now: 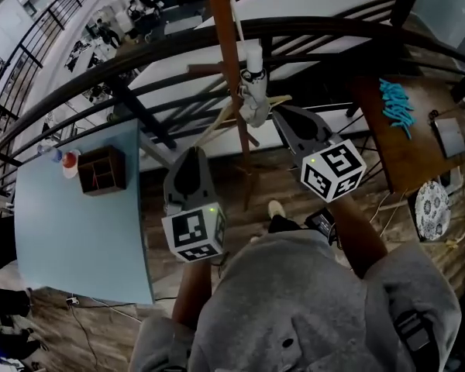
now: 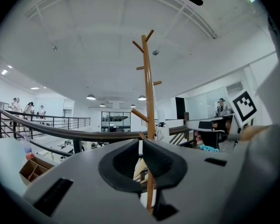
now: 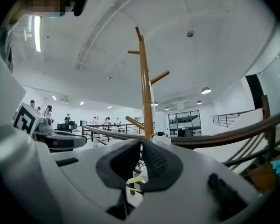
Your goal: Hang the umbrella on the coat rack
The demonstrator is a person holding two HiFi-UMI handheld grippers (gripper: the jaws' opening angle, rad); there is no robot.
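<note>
Seemingly hung, the white folded umbrella (image 1: 253,87) sits upright against the pole of the wooden coat rack (image 1: 226,45), its lower end just above a pale peg. It looks light, soft fabric wrapped on a stiff core and probably slick, so the firm handle end or a wrist loop would be the better hold than the bundled cloth.

The right claw (image 1: 285,122) is just beside the umbrella's lower end. Its jaws are pressed together and nothing is clearly caught between them; a cream strip shows through the slit, and I cannot tell if it is a peg or a strap. The left claw (image 1: 190,157) hangs nearer the person, well apart from the umbrella, equally closed and empty.

What the umbrella hangs by is hidden. Both gripper views block most of it behind their own jaws, and the rack's foot is cut off. Beyond runs a dark railing (image 1: 139,60).
</note>
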